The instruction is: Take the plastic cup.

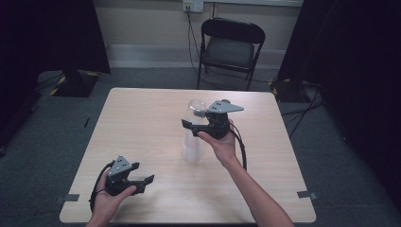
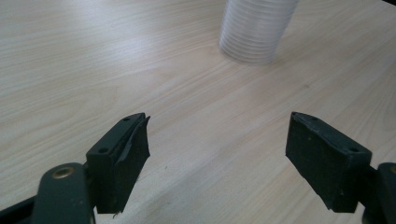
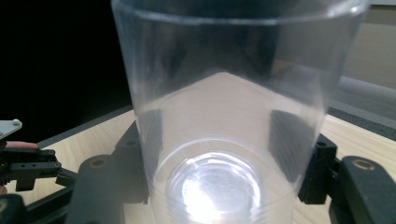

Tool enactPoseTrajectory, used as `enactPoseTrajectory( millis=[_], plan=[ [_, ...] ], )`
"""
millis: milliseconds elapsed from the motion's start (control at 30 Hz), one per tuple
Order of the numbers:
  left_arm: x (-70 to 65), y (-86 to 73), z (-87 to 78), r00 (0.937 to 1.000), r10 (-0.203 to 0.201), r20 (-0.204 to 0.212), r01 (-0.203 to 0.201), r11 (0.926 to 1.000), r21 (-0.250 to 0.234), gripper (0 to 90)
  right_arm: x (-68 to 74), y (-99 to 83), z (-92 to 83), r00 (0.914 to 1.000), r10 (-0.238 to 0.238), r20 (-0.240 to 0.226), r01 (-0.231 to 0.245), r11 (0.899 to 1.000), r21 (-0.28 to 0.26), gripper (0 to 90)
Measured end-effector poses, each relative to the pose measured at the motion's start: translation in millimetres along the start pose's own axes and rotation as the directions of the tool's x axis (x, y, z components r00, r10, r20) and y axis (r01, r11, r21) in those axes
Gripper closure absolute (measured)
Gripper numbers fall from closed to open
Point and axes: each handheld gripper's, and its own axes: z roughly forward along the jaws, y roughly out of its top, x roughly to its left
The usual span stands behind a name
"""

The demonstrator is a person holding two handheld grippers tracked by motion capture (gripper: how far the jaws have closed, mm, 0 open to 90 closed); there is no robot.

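The table (image 1: 142, 123) looks like pale wood-grain laminate, smooth with a soft sheen. The stack of cups (image 2: 256, 28) is clear plastic, ribbed from the nested rims, and the top cup (image 3: 233, 121) is glossy and see-through. The left gripper (image 2: 217, 158) has matt black jaws with dull rubbery-looking pads. The chair (image 1: 230, 47) looks like black matt vinyl.
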Motion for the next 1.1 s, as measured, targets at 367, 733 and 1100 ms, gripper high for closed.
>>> enactPoseTrajectory(
  millis=[367,733,1100],
  plan=[
    [4.0,-0.5,-2.1,0.9993,-0.031,-0.021,0.031,0.9994,-0.012,20.1,0.4,9.8,-3.7,0.9999,0.010,0.002,-0.010,1.000,-0.019,36.8],
    [2.7,-2.1,-1.4,0.9981,-0.052,-0.034,0.049,0.9956,-0.079,22.1,-2.9,17.3,-12.3,0.9994,0.035,-0.001,-0.035,0.998,-0.049,36.9],
    [4.3,-0.8,-5.1,0.9982,-0.059,-0.010,0.058,0.9938,-0.095,21.8,-4.9,21.1,-30.7,0.9980,0.053,0.035,-0.051,0.996,-0.074,37.0]
  ],
)
